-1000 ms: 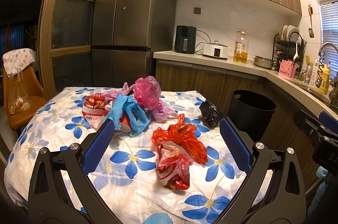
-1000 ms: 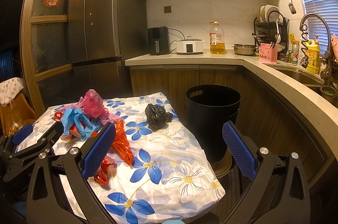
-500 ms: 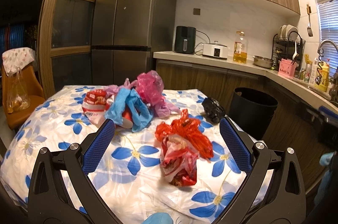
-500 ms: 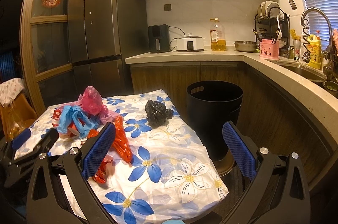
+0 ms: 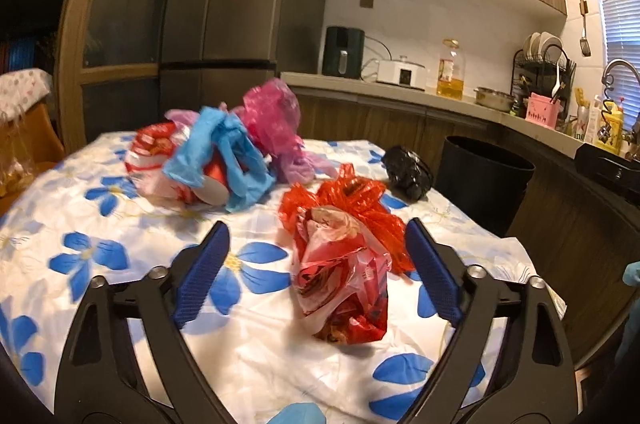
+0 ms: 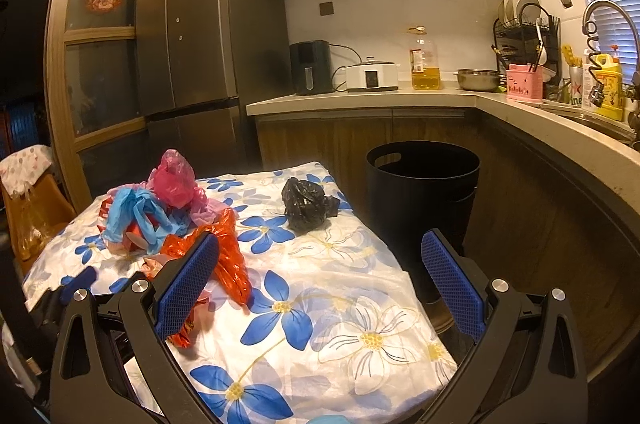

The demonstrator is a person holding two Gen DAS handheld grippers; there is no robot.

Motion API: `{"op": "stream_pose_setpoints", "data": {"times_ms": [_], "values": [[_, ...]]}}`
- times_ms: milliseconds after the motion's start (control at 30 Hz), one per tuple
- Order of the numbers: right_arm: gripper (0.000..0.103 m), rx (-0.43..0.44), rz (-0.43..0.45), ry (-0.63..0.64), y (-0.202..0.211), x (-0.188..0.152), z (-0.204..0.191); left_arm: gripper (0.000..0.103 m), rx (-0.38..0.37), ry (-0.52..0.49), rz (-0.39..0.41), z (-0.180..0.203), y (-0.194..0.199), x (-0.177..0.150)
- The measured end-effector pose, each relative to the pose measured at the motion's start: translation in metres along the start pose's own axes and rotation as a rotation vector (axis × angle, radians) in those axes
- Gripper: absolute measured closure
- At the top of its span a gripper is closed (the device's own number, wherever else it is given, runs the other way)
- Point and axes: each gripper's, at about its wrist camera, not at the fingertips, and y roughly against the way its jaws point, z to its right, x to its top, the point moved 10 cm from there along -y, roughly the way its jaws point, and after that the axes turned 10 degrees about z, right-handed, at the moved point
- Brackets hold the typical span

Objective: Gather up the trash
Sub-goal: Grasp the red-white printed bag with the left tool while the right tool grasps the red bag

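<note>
Two wide-open grippers hover over a table draped in a white cloth with blue flowers, inside a kitchen with a steel fridge and wood cabinets. Neither holds anything: the left gripper straddles a red bag without touching it, and the right gripper sits above bare cloth. Blue and pink bags lie heaped farther back, a black bag near the table's edge. Only the right view shows the black bin whole.
</note>
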Motion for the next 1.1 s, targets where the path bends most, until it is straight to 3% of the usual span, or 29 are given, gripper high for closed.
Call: {"op": "stream_pose_setpoints", "data": {"times_ms": [67,167,267,400,467,633,1000,1100], "values": [[0.005,0.007,0.0,0.009,-0.006,-0.005,-0.002,0.037,-0.003,0.003,-0.041,-0.001,-0.011,-0.01],[0.005,0.023,0.001,0.02,-0.014,-0.011,-0.005,0.051,-0.014,0.016,-0.106,-0.002,-0.027,-0.028],[0.009,0.041,-0.006,0.027,-0.026,-0.019,-0.01,0.065,-0.029,0.017,-0.114,-0.002,-0.03,-0.034],[0.014,0.082,-0.04,0.015,-0.043,-0.032,-0.021,0.071,-0.041,0.004,-0.115,-0.002,-0.032,-0.036],[0.027,0.103,-0.046,0.021,-0.05,-0.038,-0.028,0.082,-0.038,0.016,-0.115,-0.006,-0.032,-0.036],[0.039,0.165,-0.081,0.026,-0.07,-0.056,-0.046,0.087,-0.02,0.047,-0.103,-0.021,-0.027,-0.028],[0.05,0.253,-0.174,0.029,-0.111,-0.093,-0.08,0.089,0.057,0.094,-0.048,-0.058,-0.018,-0.002],[0.057,0.275,-0.22,0.025,-0.117,-0.103,-0.085,0.089,0.067,0.095,-0.05,-0.06,-0.02,-0.001]]}}
